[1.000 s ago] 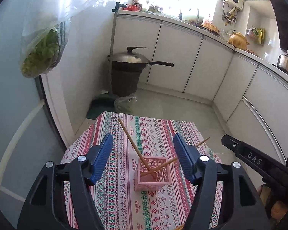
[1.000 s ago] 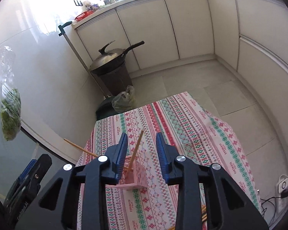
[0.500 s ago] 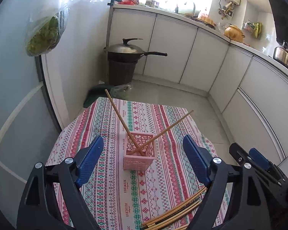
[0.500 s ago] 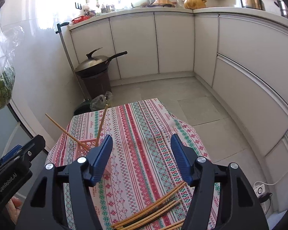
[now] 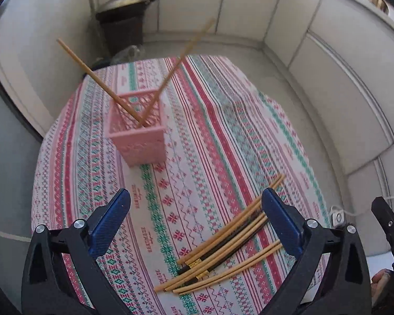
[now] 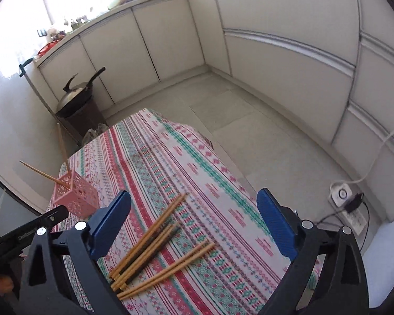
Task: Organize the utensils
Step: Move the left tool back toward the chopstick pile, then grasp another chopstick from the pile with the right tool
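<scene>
A loose heap of chopsticks (image 5: 231, 239) lies on the patterned tablecloth (image 5: 202, 136), most of them pale bamboo with a few dark ones with gilt bands mixed in, and the heap sits low between the two blue pads of the left gripper (image 5: 195, 225), nearer its right-hand finger (image 5: 281, 223), which covers part of the sticks from the camera. The left gripper's jaws are opening, spread wide, and they press on nothing; the sticks lie under the gap, not clamped. In the right wrist view the same heap (image 6: 157, 241) fans out between the pads of the right gripper (image 6: 194, 225), closer to its left-hand finger (image 6: 110, 223), and these jaws too are opening, with nothing pinched between them. Beyond the left gripper's tips, ahead and a little to the left, stands a pink lattice basket (image 5: 138, 128) on the cloth, well apart from the heap, holding two bamboo chopsticks (image 5: 110, 86) that cross inside it and lean outward in opposite directions. From the right gripper the basket (image 6: 74, 194) stands far to the left, near the table's edge. Behind the table, on the floor by the white cabinets (image 6: 275, 60), a lidded wok (image 5: 128, 0) rests on a dark bin (image 5: 123, 31).
</scene>
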Motion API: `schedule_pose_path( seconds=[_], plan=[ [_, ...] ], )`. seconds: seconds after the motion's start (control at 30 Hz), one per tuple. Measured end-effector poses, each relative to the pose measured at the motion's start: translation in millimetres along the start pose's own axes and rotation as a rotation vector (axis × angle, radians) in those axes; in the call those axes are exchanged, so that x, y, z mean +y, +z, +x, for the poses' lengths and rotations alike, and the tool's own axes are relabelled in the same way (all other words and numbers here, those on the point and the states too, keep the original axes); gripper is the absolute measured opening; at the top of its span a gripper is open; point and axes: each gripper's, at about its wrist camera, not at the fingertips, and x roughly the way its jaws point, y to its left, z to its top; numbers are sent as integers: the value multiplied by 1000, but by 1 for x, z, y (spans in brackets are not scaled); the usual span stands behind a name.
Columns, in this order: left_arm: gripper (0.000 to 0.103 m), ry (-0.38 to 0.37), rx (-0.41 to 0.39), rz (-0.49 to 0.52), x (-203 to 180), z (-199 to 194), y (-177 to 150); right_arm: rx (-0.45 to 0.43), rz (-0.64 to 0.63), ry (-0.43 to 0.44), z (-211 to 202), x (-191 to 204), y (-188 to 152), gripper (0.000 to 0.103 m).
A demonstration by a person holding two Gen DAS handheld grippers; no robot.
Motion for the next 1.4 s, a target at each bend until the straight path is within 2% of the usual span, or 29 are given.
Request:
schedule_pose_path(
  seconds=[0.1, 0.17, 0.23, 0.4, 0.53, 0.7, 0.97, 1.03, 1.13, 1.23, 1.3, 1.4],
  plan=[
    [96, -20, 102, 99, -32, 28, -3, 80, 46, -18, 8, -24, -10, 94],
    [96, -38, 157, 153, -51, 42, -3, 115, 75, -27, 12, -35, -16, 94],
    [96, -22, 204, 203, -69, 59, 0, 127, 108, -33, 14, -46, -18, 94],
    [96, 8, 280, 247, -93, 96, 10, 173, 171, -13, 20, -67, -20, 94],
    [96, 4, 307, 242, -102, 117, 19, 237, 210, 20, 31, -72, -20, 94],
    [92, 51, 284, 280, -112, 133, 23, 264, 210, 46, 37, -69, -19, 94],
    [86, 98, 291, 283, -110, 156, 26, 309, 268, 68, 46, -77, -18, 94],
    [76, 88, 296, 275, -107, 160, 27, 309, 271, 66, 46, -78, -17, 94],
    [64, 35, 307, 254, -102, 161, 27, 313, 269, 63, 48, -77, -18, 94],
    [43, -4, 299, 302, -103, 157, 25, 328, 267, 59, 50, -77, -18, 94],
    [17, -24, 294, 324, -108, 155, 24, 337, 272, 55, 53, -76, -18, 94],
    [11, 7, 247, 374, -113, 154, 17, 352, 263, 51, 59, -69, -17, 94]
  ],
)
